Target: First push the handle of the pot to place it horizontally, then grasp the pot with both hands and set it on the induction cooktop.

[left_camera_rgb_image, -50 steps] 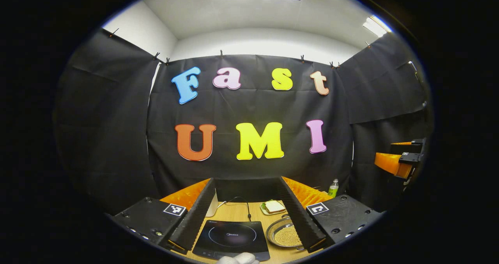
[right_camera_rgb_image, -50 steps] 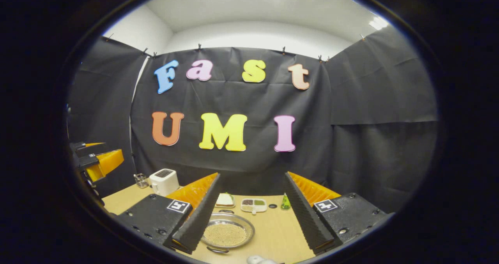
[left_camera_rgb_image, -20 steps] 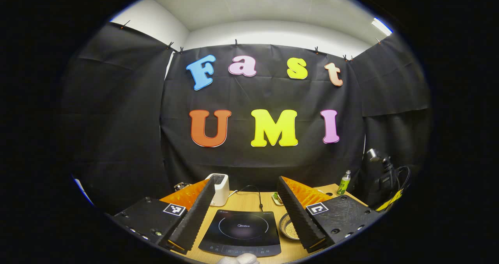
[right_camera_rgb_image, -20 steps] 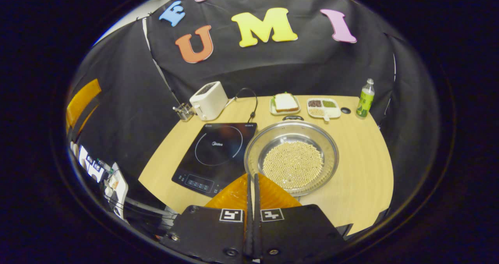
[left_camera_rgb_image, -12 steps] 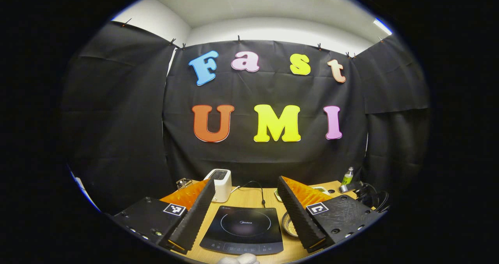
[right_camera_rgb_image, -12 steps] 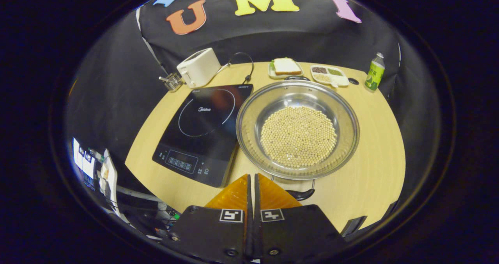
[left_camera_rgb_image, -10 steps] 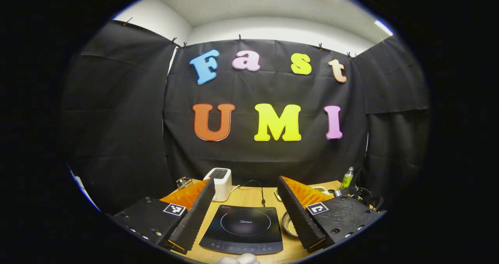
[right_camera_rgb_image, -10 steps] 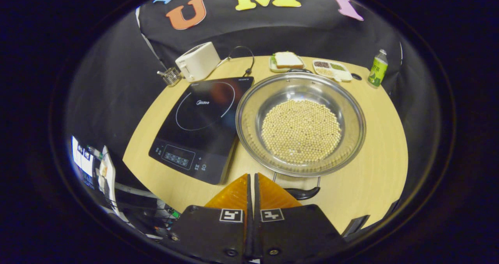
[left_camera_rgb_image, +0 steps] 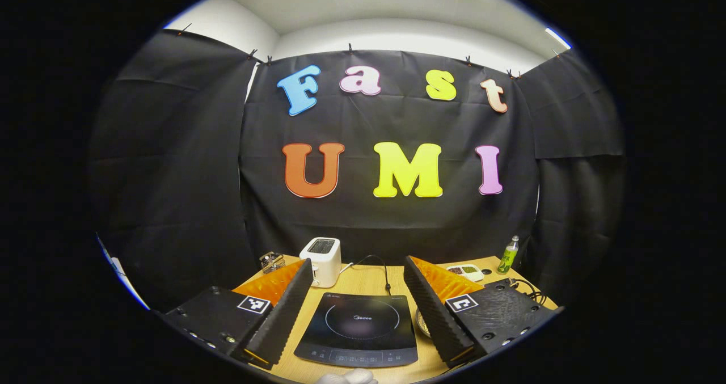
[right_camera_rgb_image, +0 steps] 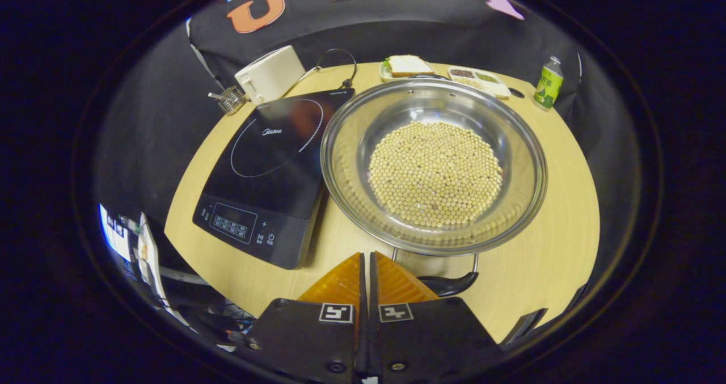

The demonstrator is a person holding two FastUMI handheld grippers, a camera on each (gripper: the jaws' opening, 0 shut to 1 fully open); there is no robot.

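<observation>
A wide steel pot [right_camera_rgb_image: 353, 158] full of pale beans sits on the wooden table, right of the black induction cooktop [right_camera_rgb_image: 266, 163]. The pot's near handle [right_camera_rgb_image: 451, 285] has a dark grip and points toward me; the far handle [right_camera_rgb_image: 424, 76] is at the back rim. My right gripper [right_camera_rgb_image: 366, 254] is shut with nothing between its fingers, tips just left of the near handle; contact cannot be told. My left gripper [left_camera_rgb_image: 357, 265] is open and level, above the table's front, with the cooktop [left_camera_rgb_image: 357, 327] between its fingers. A sliver of the pot [left_camera_rgb_image: 421, 323] shows behind its right finger.
A white toaster [right_camera_rgb_image: 269, 75] and a small wire rack [right_camera_rgb_image: 229, 99] stand at the back left. A sandwich plate [right_camera_rgb_image: 405, 65], a sectioned dish [right_camera_rgb_image: 479, 80] and a green bottle [right_camera_rgb_image: 547, 89] line the back edge. The cooktop's cord [right_camera_rgb_image: 334, 66] loops behind it.
My right gripper shut, tipped down over the table and came lower and closer to the pot's near handle. My left gripper stayed open and shifted only slightly.
</observation>
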